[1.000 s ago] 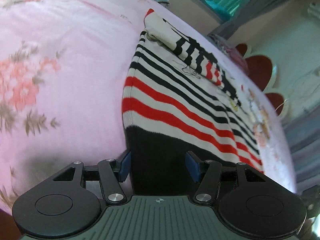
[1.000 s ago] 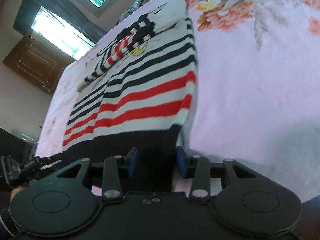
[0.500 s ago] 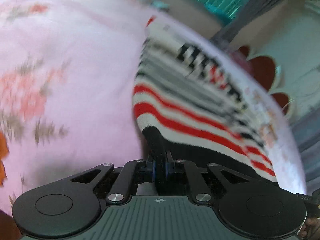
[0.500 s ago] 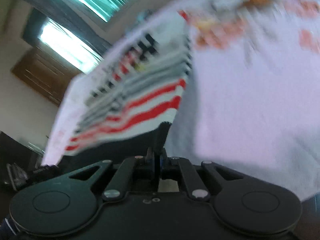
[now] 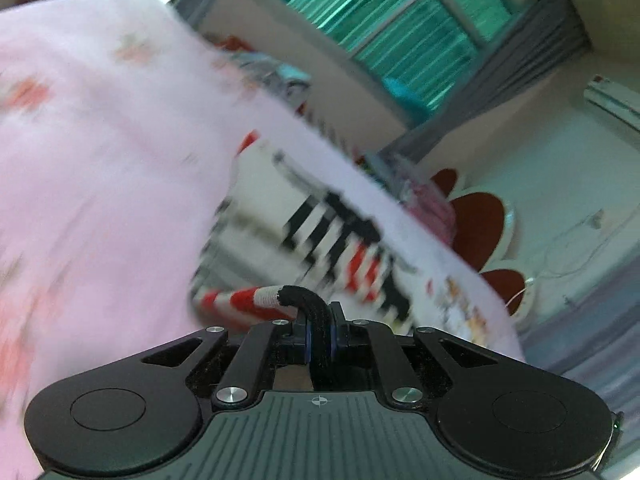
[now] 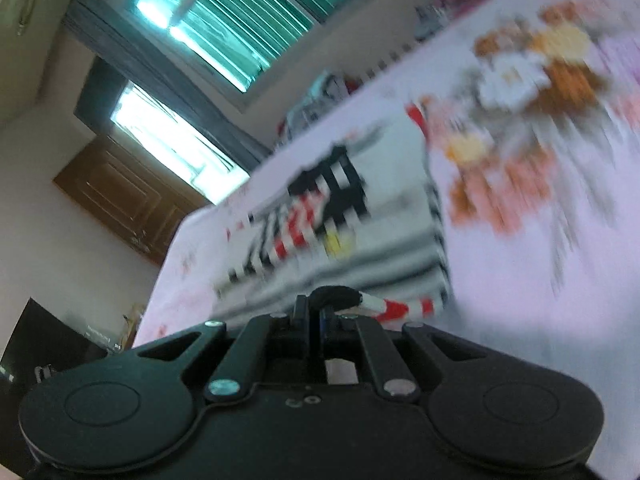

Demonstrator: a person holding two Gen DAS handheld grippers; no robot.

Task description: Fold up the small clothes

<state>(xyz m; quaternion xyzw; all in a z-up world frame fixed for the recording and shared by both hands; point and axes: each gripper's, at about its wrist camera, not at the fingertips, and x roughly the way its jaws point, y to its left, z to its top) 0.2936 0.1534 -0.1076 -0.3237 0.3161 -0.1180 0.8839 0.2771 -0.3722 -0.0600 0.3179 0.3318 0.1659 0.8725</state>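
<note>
A small striped garment (image 5: 320,236), white with black and red stripes and a black hem, lies on a pink floral bedsheet (image 5: 100,184). My left gripper (image 5: 320,332) is shut on the black hem at the garment's left corner, lifted off the bed. My right gripper (image 6: 316,316) is shut on the black hem at the right corner; the garment (image 6: 360,208) stretches away beyond it over the bedsheet (image 6: 540,260). The lifted hem curls over toward the garment's far end. Both views are blurred by motion.
A window with green blinds (image 5: 400,32) and grey curtains stands beyond the bed. A pile of other clothes (image 5: 424,200) lies at the bed's far edge. A wooden door (image 6: 120,196) is at the left in the right wrist view.
Both grippers went from open around the black hem to shut on it. They have lifted the hem and carried it forward over the garment; less of the striped lower part shows.
</note>
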